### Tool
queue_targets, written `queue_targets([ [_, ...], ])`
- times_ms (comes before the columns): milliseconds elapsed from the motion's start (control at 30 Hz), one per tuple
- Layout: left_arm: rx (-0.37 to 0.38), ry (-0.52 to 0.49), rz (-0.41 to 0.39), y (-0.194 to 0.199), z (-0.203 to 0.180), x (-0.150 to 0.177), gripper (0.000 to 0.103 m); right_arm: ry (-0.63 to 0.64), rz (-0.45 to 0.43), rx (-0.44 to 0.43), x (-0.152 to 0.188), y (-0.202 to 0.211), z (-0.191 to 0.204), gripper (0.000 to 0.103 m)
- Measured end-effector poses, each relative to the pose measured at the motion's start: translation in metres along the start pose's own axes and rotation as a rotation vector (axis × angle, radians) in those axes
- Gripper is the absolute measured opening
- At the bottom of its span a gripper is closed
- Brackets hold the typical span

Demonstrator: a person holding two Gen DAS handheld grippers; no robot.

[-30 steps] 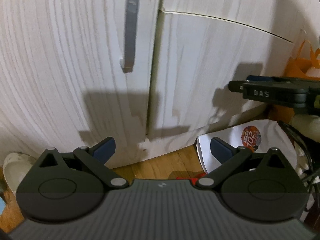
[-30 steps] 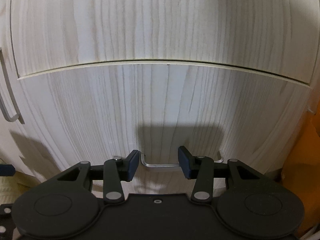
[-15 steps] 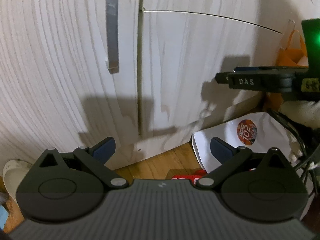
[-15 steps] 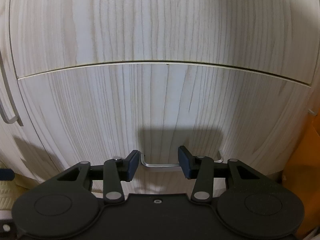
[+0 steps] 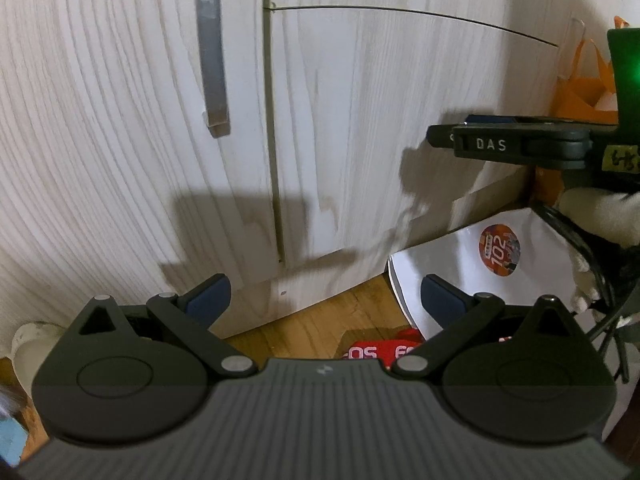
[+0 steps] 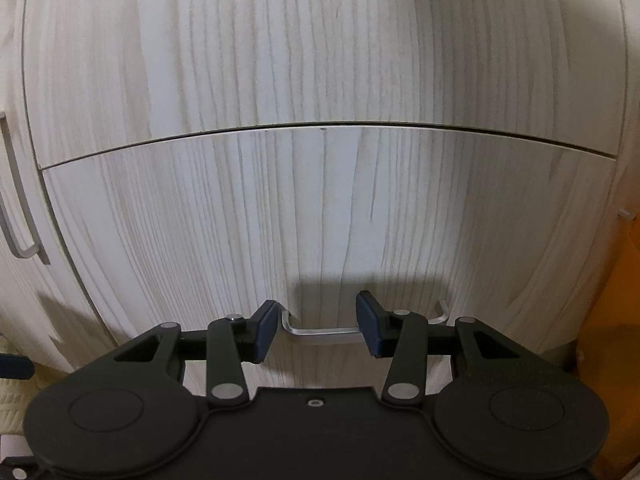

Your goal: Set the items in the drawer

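Pale-wood drawer (image 6: 320, 216) shut; handle (image 6: 320, 331) horizontal, apparently just ahead between right tool (image 6: 316, 330) pads, spread apart. Left tool (image 5: 325, 294) farther left, also spread, empty.

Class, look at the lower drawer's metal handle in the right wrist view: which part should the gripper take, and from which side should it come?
Grip the straight middle bar of the handle, coming head-on from the front. The bar runs level and stands off the lower drawer on two bent ends, leaving a gap behind. The right gripper already faces it, open; turning it so one finger goes above and one below would probably suit.
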State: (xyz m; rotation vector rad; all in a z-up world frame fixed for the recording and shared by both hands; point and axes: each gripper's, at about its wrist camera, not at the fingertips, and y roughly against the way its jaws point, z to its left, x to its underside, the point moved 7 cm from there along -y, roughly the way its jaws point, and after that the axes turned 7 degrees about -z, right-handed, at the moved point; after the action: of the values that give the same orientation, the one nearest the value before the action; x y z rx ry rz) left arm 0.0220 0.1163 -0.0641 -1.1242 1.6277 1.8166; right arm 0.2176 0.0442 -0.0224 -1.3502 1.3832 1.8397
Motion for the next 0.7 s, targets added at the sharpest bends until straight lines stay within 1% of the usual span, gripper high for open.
queue_targets([
  [67,-0.006,-0.012,0.003,0.000,-0.001,0.001,0.103,-0.006,-0.035,0.000,0.006,0.005,-0.001,0.051],
  [133,-0.007,-0.030,0.004,0.001,-0.002,0.003,0.103,-0.081,-0.086,0.008,0.015,0.018,-0.005,0.052],
  [167,-0.007,-0.038,0.004,0.002,-0.003,0.004,0.103,-0.129,-0.111,0.016,0.020,0.026,-0.008,0.058],
  [233,-0.008,-0.051,0.008,0.002,-0.005,0.004,0.103,-0.244,-0.145,0.026,0.031,0.042,-0.008,0.066],
  [267,-0.008,-0.057,0.009,0.002,-0.005,0.004,0.103,-0.288,-0.159,0.024,0.037,0.051,-0.004,0.066],
  [333,-0.009,-0.069,0.012,0.002,-0.007,0.003,0.103,-0.328,-0.183,0.012,0.050,0.071,0.007,0.068],
  [367,-0.014,-0.076,0.011,0.003,-0.009,0.003,0.103,-0.310,-0.184,0.008,0.053,0.078,0.016,0.070],
  [433,-0.029,-0.092,0.006,0.004,-0.014,0.003,0.103,-0.225,-0.185,0.003,0.051,0.077,0.044,0.071],
  [500,-0.024,-0.117,0.005,0.006,-0.021,0.003,0.103,-0.159,-0.209,0.001,0.047,0.099,0.052,0.071],
  [533,-0.016,-0.127,0.005,0.006,-0.024,0.003,0.103,-0.180,-0.210,-0.007,0.040,0.111,0.046,0.073],
  [600,-0.007,-0.137,0.003,0.009,-0.030,0.001,0.103,-0.248,-0.198,-0.013,0.044,0.120,0.040,0.075],
  [667,-0.009,-0.139,-0.006,0.012,-0.034,-0.002,0.103,-0.274,-0.165,0.003,0.044,0.120,0.034,0.081],
  [700,-0.010,-0.139,-0.011,0.014,-0.036,-0.003,0.103,-0.278,-0.149,0.015,0.043,0.124,0.033,0.081],
])
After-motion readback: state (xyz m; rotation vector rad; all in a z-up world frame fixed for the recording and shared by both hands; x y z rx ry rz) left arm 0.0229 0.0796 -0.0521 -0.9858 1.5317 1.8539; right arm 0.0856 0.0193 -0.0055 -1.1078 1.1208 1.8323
